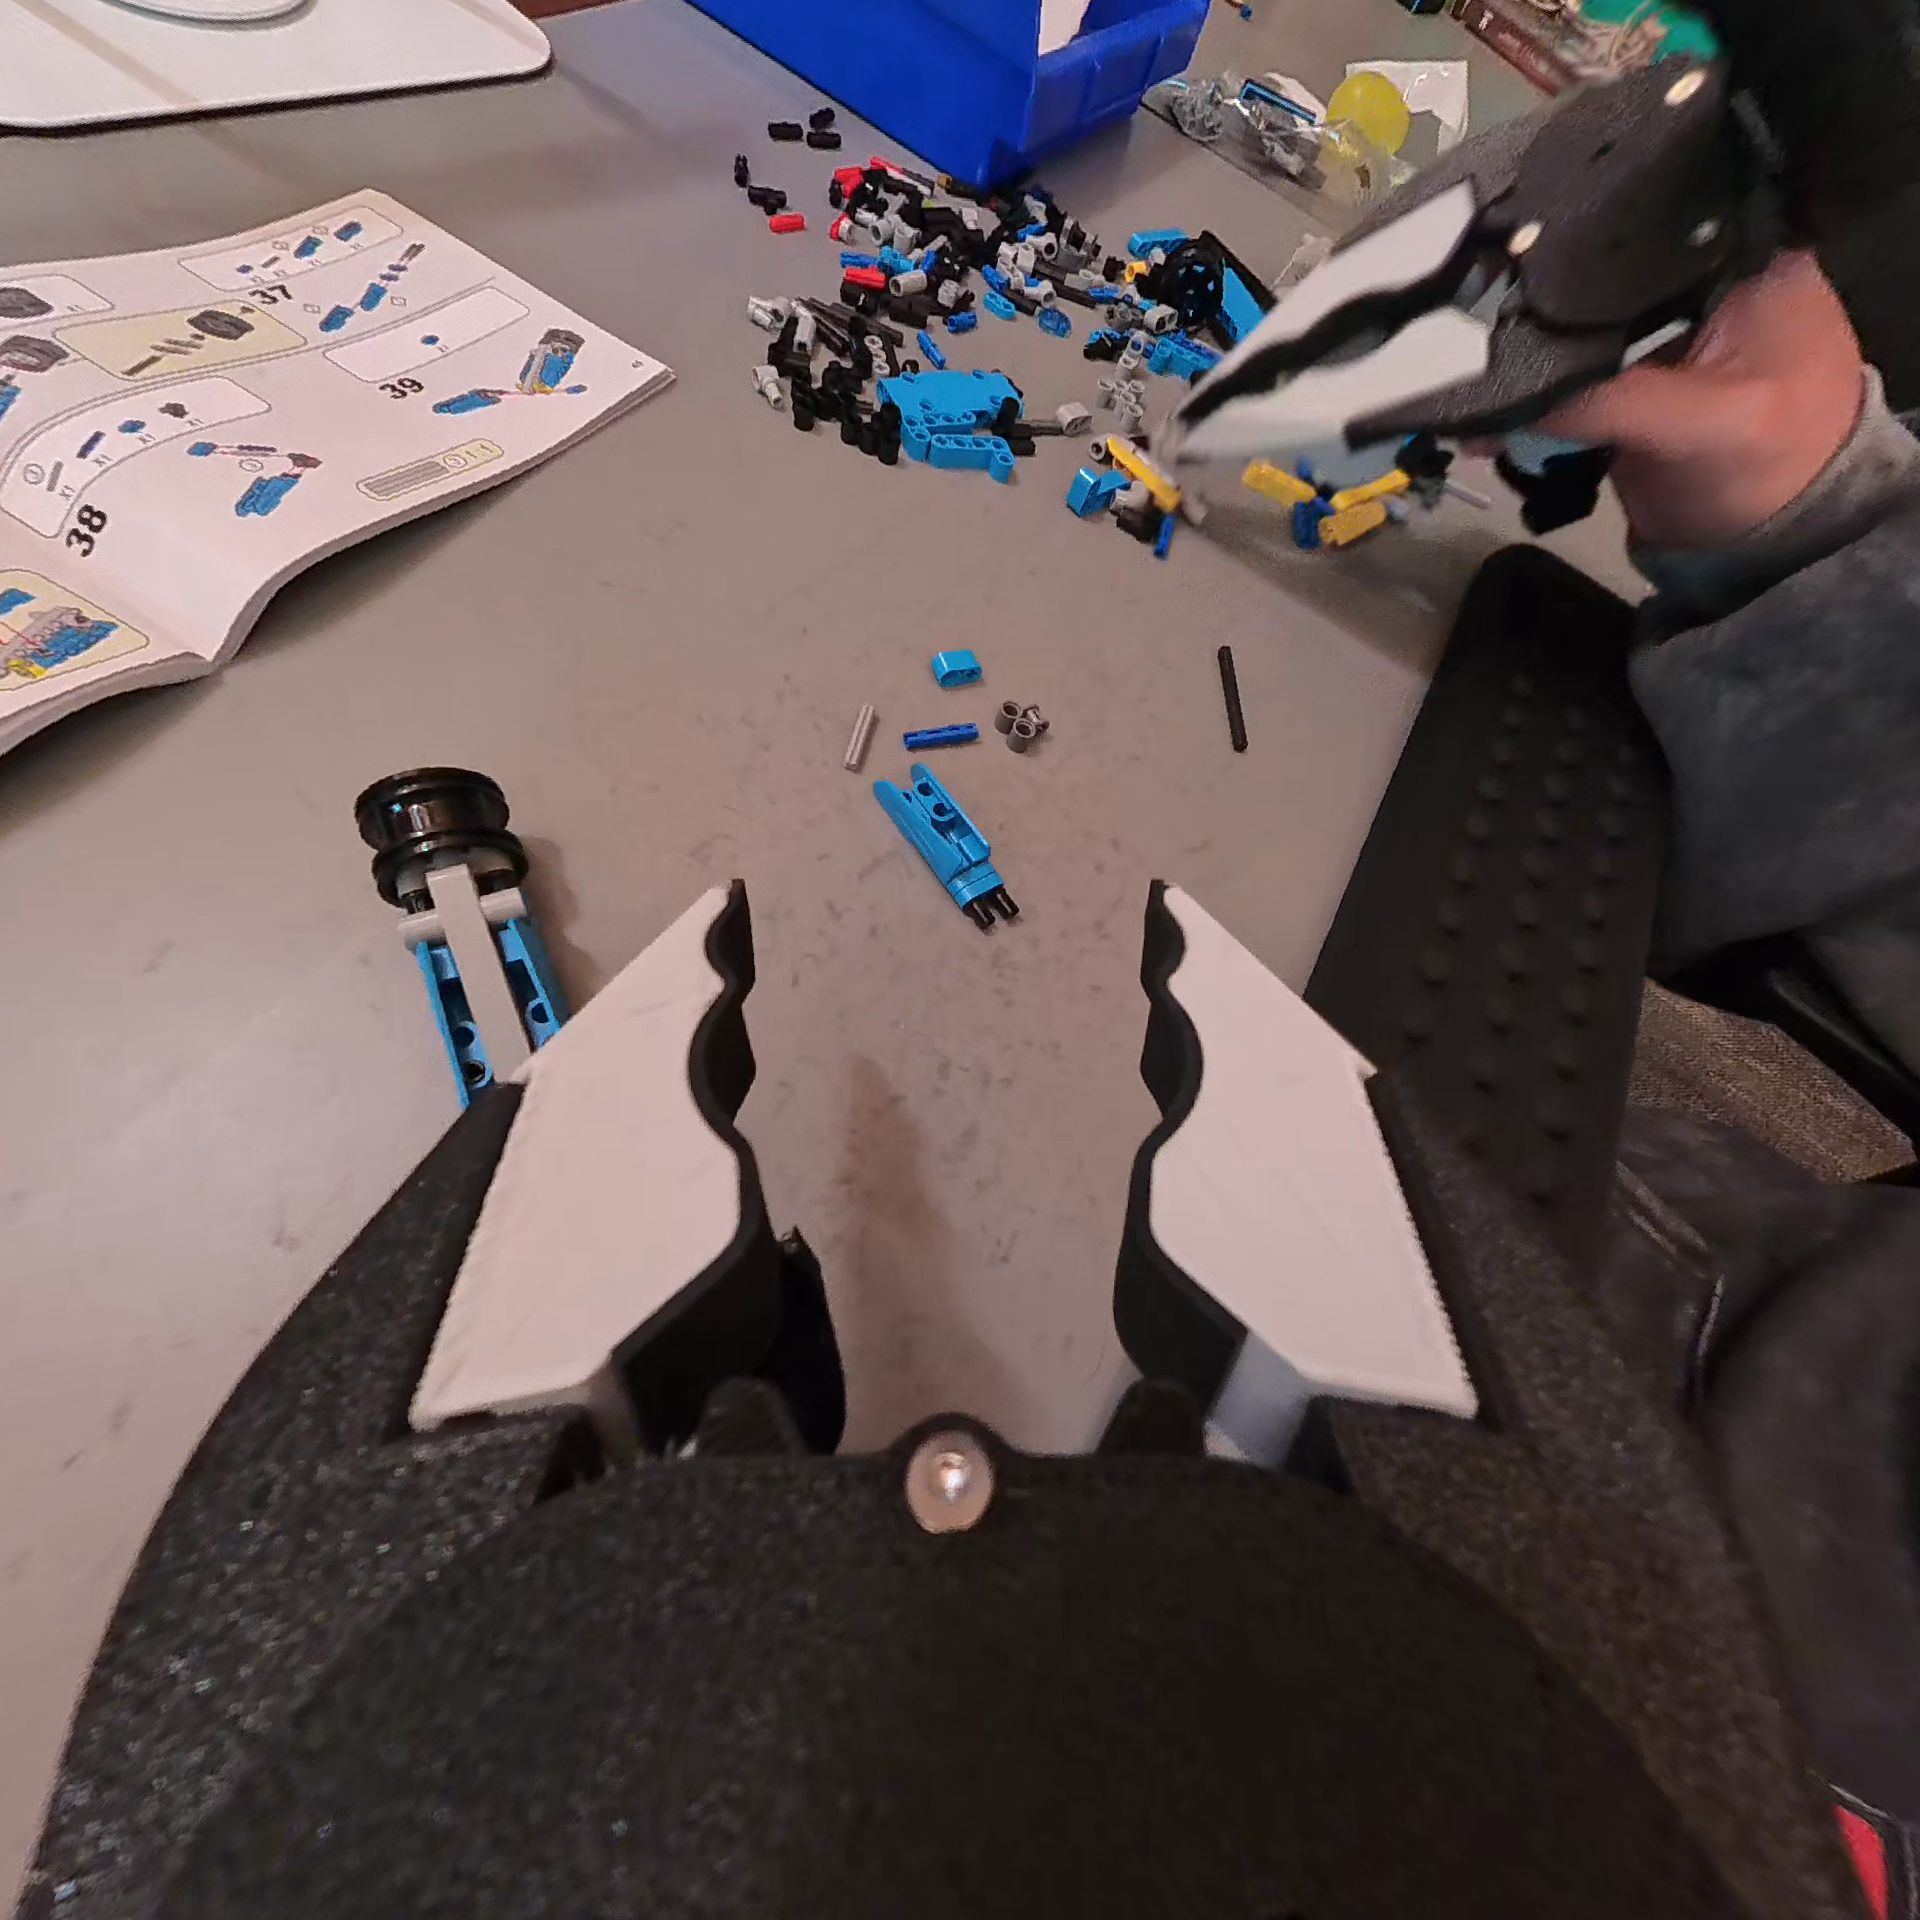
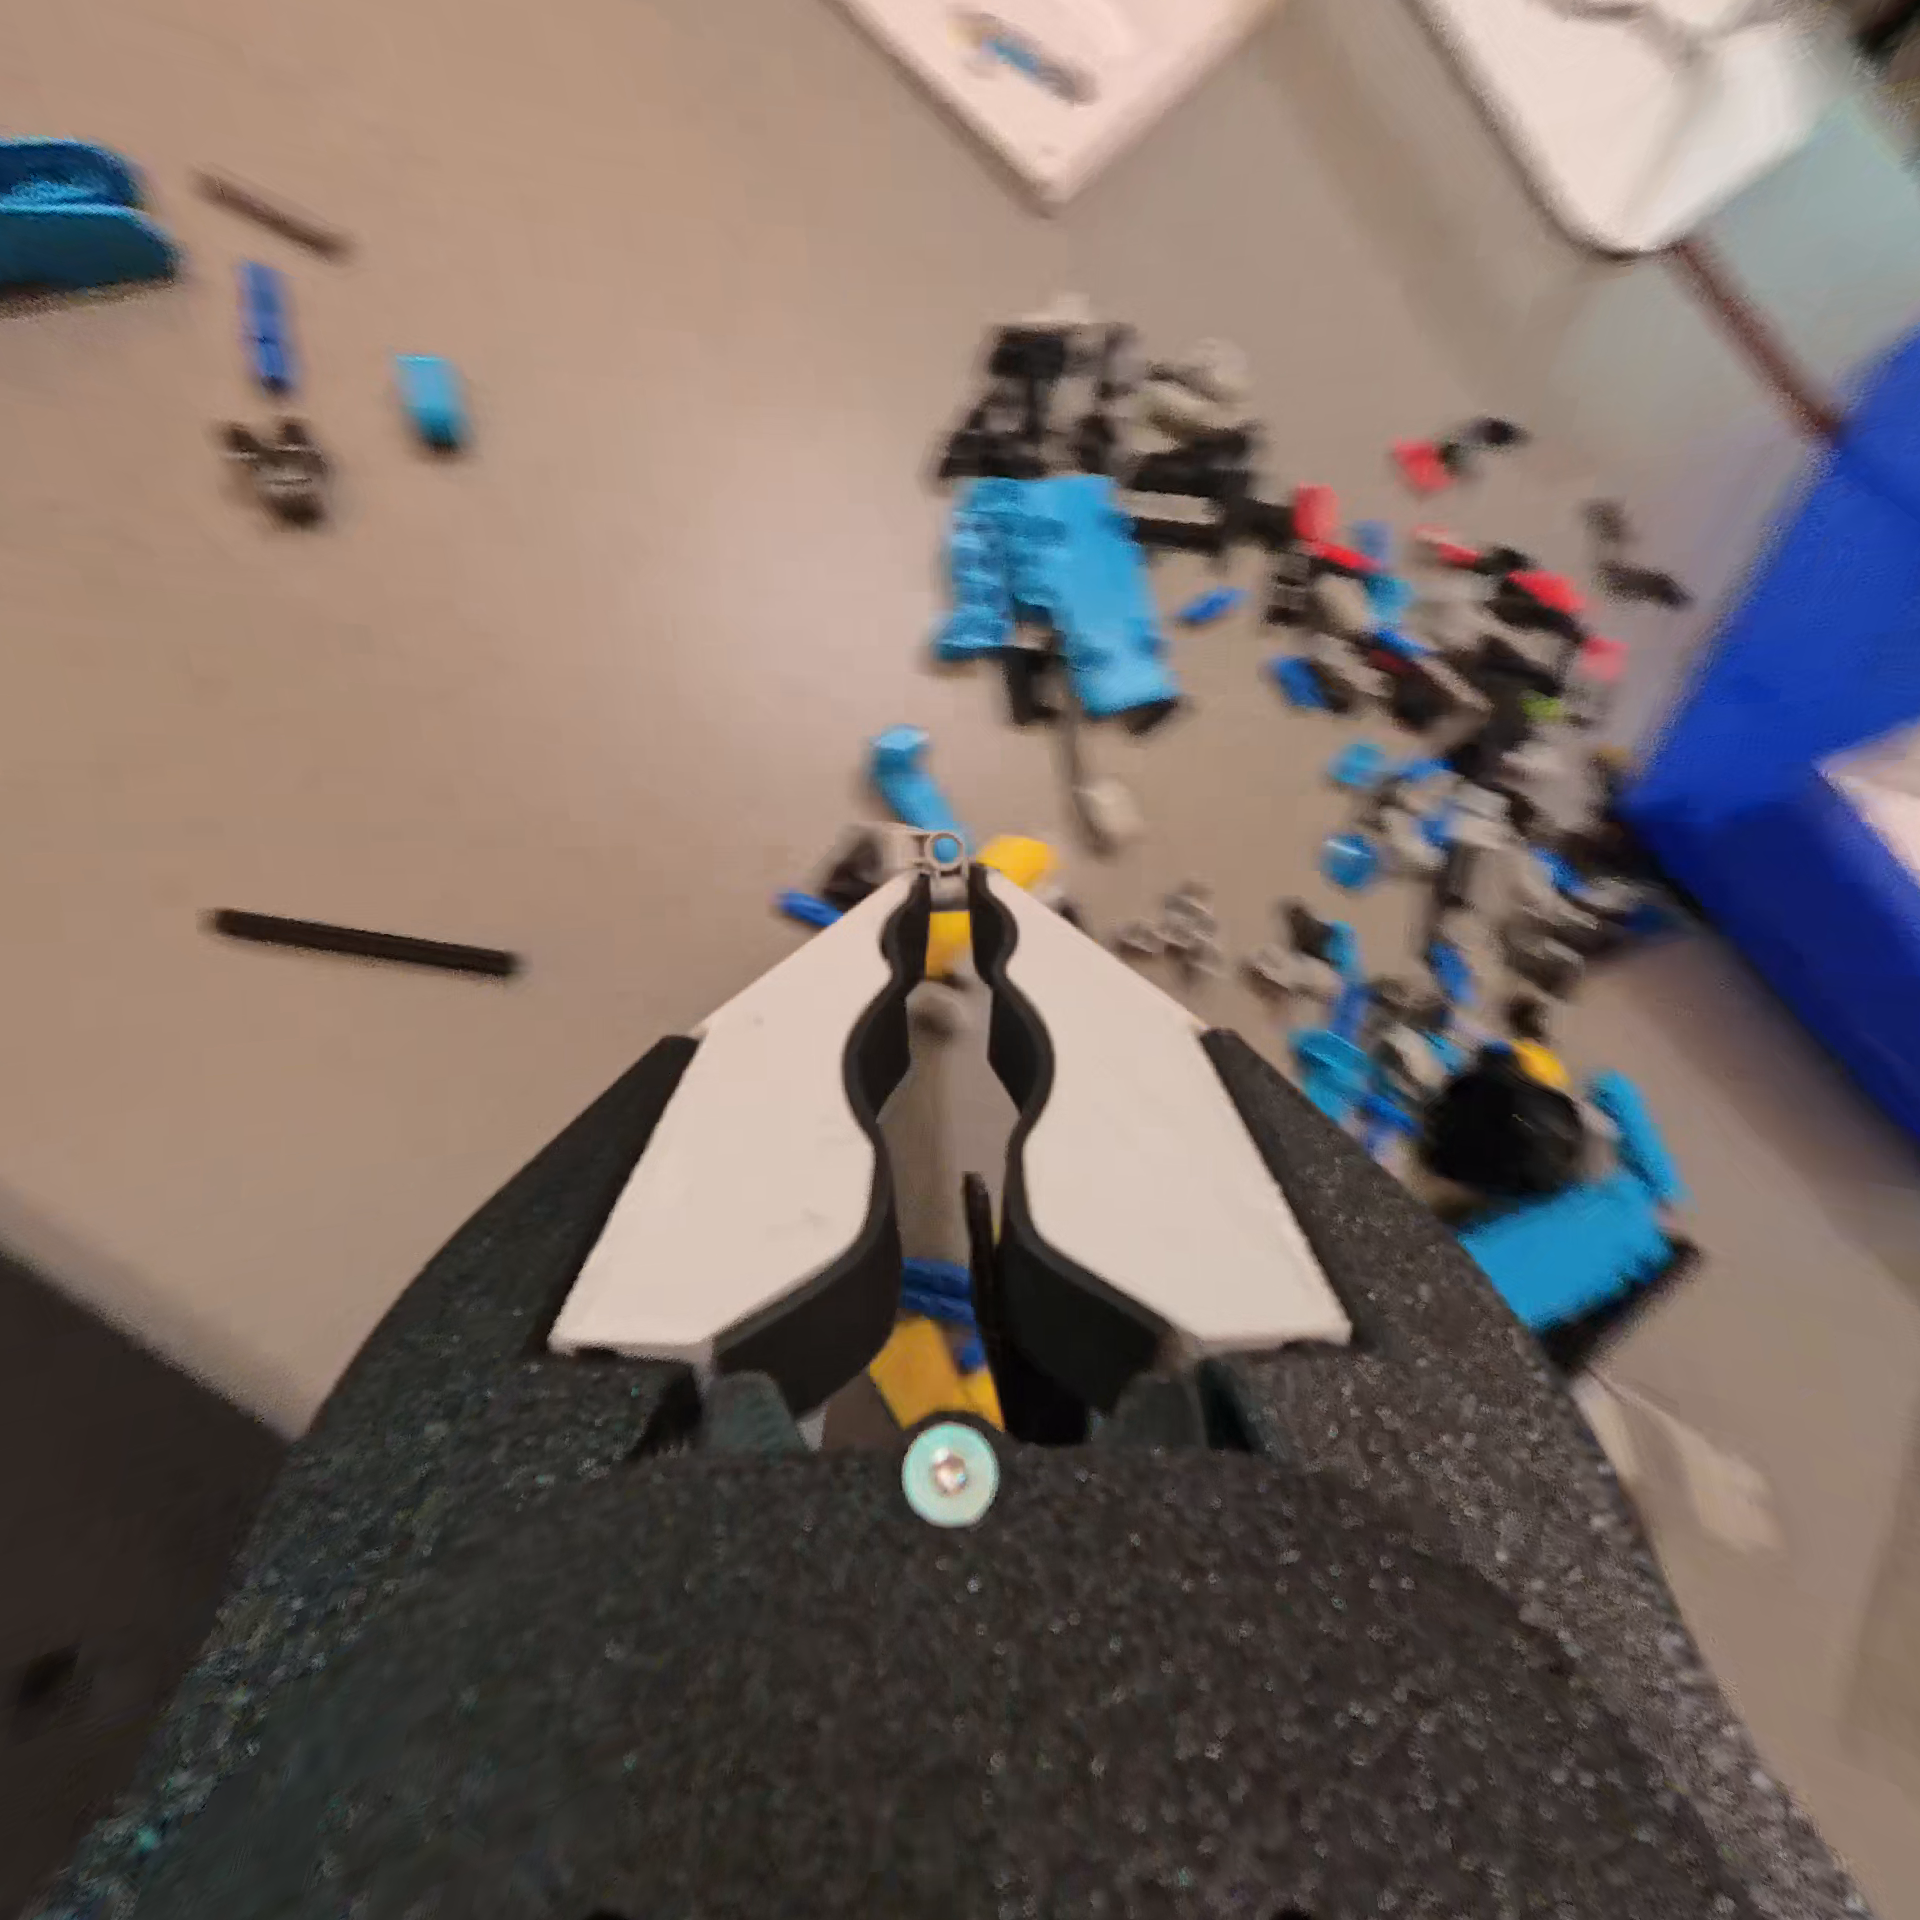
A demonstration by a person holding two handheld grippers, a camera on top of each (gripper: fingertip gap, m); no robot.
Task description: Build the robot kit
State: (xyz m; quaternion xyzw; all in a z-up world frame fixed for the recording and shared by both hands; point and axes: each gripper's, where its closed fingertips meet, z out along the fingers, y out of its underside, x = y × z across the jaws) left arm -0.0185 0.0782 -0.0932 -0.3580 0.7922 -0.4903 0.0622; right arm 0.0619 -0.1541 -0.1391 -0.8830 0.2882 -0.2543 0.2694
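My left gripper (image 1: 945,904) is open and empty above the grey table, just short of a small blue assembly with black pins (image 1: 943,836). A blue bush (image 1: 956,667), a dark blue pin (image 1: 940,736), a grey axle (image 1: 859,738), grey connectors (image 1: 1021,724) and a black axle (image 1: 1231,698) lie beyond it. A wheel on a blue and grey frame (image 1: 457,914) lies at its left. My right gripper (image 2: 943,873) is shut on a small grey connector with a blue pin (image 2: 940,852), held over the loose parts. It also shows in the left wrist view (image 1: 1195,436).
A pile of black, blue, grey and red parts (image 1: 956,312) lies by a blue bin (image 1: 987,73). An open instruction booklet (image 1: 260,416) lies at the left. A yellow and blue assembly (image 1: 1340,504) sits under the right hand. A black chair arm (image 1: 1507,883) stands at the right. The gap from one gripper's tips to the other's is roughly 25 cm. The black axle (image 1: 1231,698) sits 10 cm or so from the ends of my right fingers. It turns up in the right wrist view (image 2: 353,932) as well. The right tips stand about 12 cm off the blue bush (image 1: 956,667). My right wrist view (image 2: 405,382) looks at it from another angle.
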